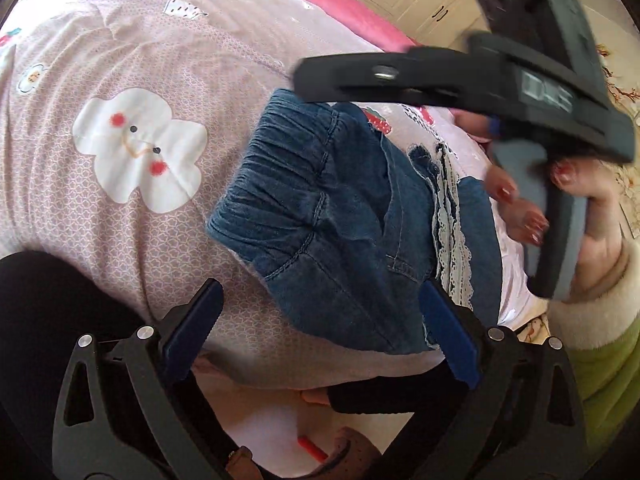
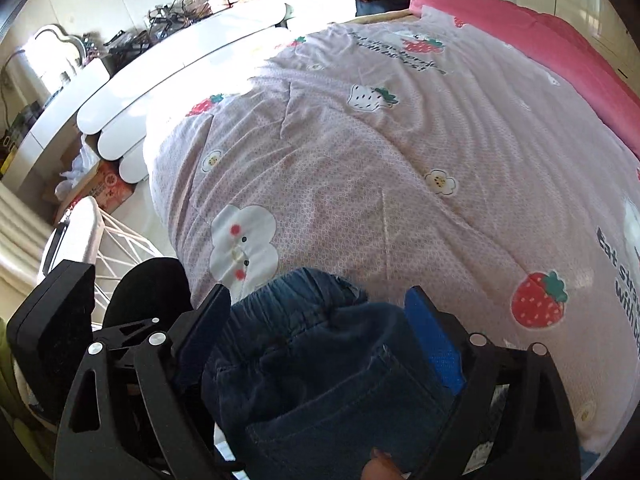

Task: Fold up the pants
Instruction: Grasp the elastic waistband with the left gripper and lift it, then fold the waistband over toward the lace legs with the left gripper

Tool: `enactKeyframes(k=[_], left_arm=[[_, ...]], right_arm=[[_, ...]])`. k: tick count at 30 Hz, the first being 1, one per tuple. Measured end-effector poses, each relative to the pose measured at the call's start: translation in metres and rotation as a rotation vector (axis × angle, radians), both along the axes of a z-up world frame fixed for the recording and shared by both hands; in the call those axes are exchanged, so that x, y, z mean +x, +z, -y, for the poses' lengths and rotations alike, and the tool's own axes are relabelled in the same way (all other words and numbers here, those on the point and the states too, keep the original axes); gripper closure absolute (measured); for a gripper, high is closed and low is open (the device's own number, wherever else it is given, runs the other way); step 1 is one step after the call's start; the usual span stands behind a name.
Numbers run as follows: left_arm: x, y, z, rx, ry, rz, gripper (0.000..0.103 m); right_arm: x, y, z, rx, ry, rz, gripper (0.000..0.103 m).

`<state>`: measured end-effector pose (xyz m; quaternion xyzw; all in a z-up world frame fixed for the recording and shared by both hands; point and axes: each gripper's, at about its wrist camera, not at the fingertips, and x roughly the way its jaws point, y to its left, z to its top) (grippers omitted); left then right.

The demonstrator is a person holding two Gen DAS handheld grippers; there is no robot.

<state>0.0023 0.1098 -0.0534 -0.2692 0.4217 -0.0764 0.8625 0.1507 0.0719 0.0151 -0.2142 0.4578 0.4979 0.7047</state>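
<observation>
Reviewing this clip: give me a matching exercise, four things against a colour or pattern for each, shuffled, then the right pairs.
Things:
1. pants
2. bed cover
3. lace trim
4. sleeve

Colours:
A. green
B. white
C. dark blue denim
D. pale pink with strawberries and clouds

Pairs: 1-C, 2-D, 3-B, 4-A
</observation>
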Motion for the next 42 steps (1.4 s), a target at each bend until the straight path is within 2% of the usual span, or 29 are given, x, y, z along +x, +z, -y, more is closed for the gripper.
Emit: enactKeyframes(k=[2,4,5,6,7,9,11,15,17,19,21,27,30,35,37,42], left_arm=[[0.001,-0.001,-0.001,-0.007,-0.001,0.002,0.011],[0.005,-0.002,0.000,-0.013,-0.002,0.003,0.011],[0.007,-0.002,0.000,-0.017,0.000,0.002,0.011],[0.008,-0.002,0.001,-0.022,-0.002,0.007,0.011],[0.009,-0.003,0.001,-0.022,-0.001,0.007,0.011],[0.010,-0.004,0.001,-0.030,0.002,0.011,0.011],[0.013,-0.005,0.000,-0.040,0.010,0.016,0.011],[0.018,-0.002,-0.007,-0.078,0.022,0.062,0.012],[0.023,-0.001,-0.008,-0.136,0.009,0.079,0.028],[0.027,0.001,-0.009,-0.193,-0.001,0.083,0.053],[0.028,0.008,-0.003,-0.195,-0.018,0.102,0.063],[0.026,0.049,0.035,-0.049,-0.080,0.178,0.063],[0.030,0.060,0.056,-0.011,-0.121,0.192,0.063],[0.045,0.068,0.098,0.059,-0.182,0.181,0.062],[0.051,0.070,0.116,0.093,-0.209,0.176,0.055],[0.068,0.064,0.149,0.133,-0.275,0.153,0.051]], right_arm=[[0.007,-0.009,-0.008,-0.032,0.012,-0.018,0.015],[0.012,-0.023,-0.016,-0.076,0.041,-0.069,0.022],[0.013,-0.030,-0.017,-0.098,0.052,-0.089,0.037],[0.014,-0.036,-0.017,-0.108,0.055,-0.105,0.056],[0.014,-0.039,-0.016,-0.107,0.047,-0.111,0.058],[0.016,-0.033,-0.007,-0.062,0.040,-0.124,0.067],[0.020,-0.019,0.005,0.015,0.026,-0.170,0.069],[0.023,0.009,0.032,0.136,0.036,-0.205,0.069],[0.021,0.021,0.042,0.168,0.052,-0.190,0.069],[0.020,0.030,0.051,0.193,0.058,-0.178,0.069],[0.021,0.039,0.062,0.213,0.057,-0.157,0.069],[0.026,0.057,0.104,0.273,0.038,-0.110,0.069],[0.028,0.063,0.134,0.299,0.021,-0.090,0.068],[0.028,0.060,0.183,0.328,-0.025,-0.067,0.066],[0.029,0.055,0.205,0.343,-0.050,-0.062,0.066],[0.029,0.035,0.254,0.372,-0.128,-0.076,0.064]])
